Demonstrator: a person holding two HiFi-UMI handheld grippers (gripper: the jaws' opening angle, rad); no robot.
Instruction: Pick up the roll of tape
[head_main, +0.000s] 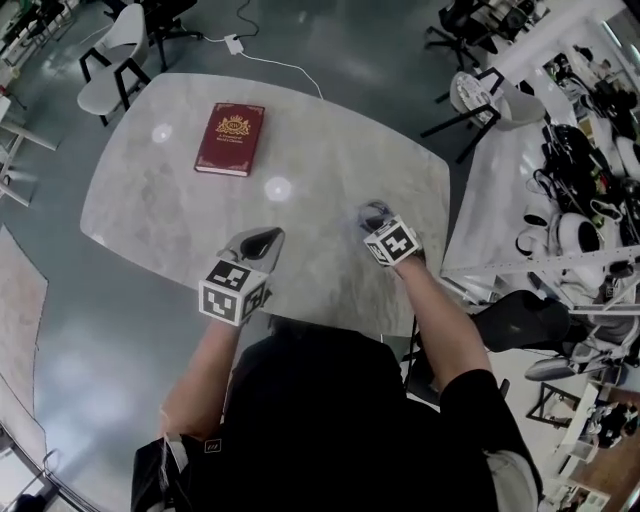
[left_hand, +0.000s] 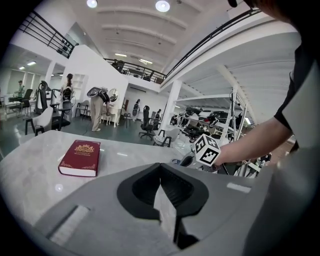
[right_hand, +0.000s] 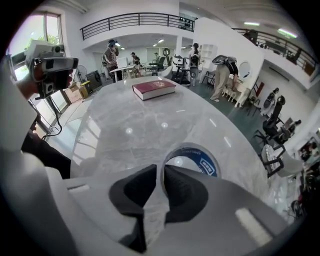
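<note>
The roll of tape (right_hand: 199, 159) was at the near right part of the desk (head_main: 330, 140), right at the tip of the right claw (right_hand: 162, 168). It was a ring with a blue label on its side. The right claw pointed steeply down at it. One finger of the claw was inside the ring and the other was outside, and the two pinched the thin wall of the ring between them. Most of the ring stuck out past the claw's tip, on the far side. From the head view the right claw (head_main: 378, 214) covered the tape, so the tape could hardly be seen there.

The left claw (left_hand: 160, 166) was pressed together with nothing in it. It was held over the near edge of the desk, well apart from the tape, to the left of the right claw.

A red book (head_main: 230, 138) lay flat on the far left part of the desk, a long way from both claws.
</note>
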